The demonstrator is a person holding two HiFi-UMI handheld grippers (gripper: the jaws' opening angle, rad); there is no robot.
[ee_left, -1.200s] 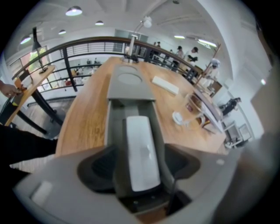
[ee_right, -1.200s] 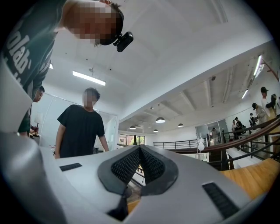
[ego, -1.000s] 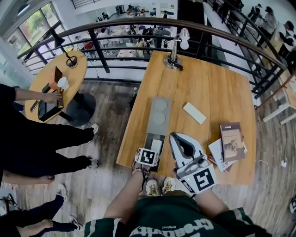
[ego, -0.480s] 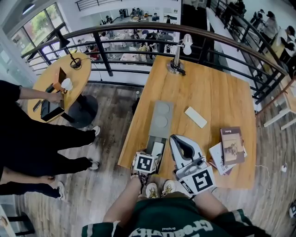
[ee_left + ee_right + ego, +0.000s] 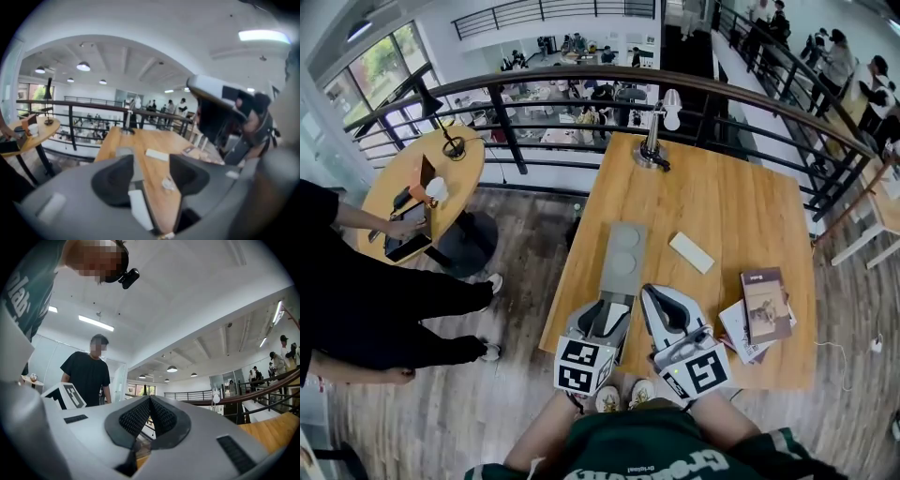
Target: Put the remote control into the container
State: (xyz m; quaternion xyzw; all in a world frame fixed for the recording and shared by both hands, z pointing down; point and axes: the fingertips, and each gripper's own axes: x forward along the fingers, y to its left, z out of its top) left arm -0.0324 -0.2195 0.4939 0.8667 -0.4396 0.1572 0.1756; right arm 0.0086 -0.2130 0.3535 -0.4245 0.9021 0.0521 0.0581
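The white remote control (image 5: 692, 252) lies flat on the wooden table (image 5: 741, 202), right of the long grey container (image 5: 621, 251) with two round recesses. My left gripper (image 5: 613, 309) hovers over the container's near end. Its jaws are apart and closing, and the pads press on nothing. In the left gripper view my left gripper (image 5: 151, 168) frames the remote control (image 5: 159, 154) farther out, with the container (image 5: 125, 152) partly behind the left jaw. A white strip (image 5: 140, 208) low between the jaws is unclear. My right gripper (image 5: 661, 292) stays beside it, shut and empty, and in its own view the right gripper (image 5: 150, 401) tilts upward.
A stack of books (image 5: 764, 305) sits at the table's right near edge. A desk lamp (image 5: 656, 141) stands at the far edge by the railing (image 5: 581, 80). A person in black (image 5: 356, 281) stands left by a round table (image 5: 417, 183).
My left gripper has drawn back toward me, its marker cube now lower in the head view, and its jaws have narrowed slightly. The right gripper has barely moved.
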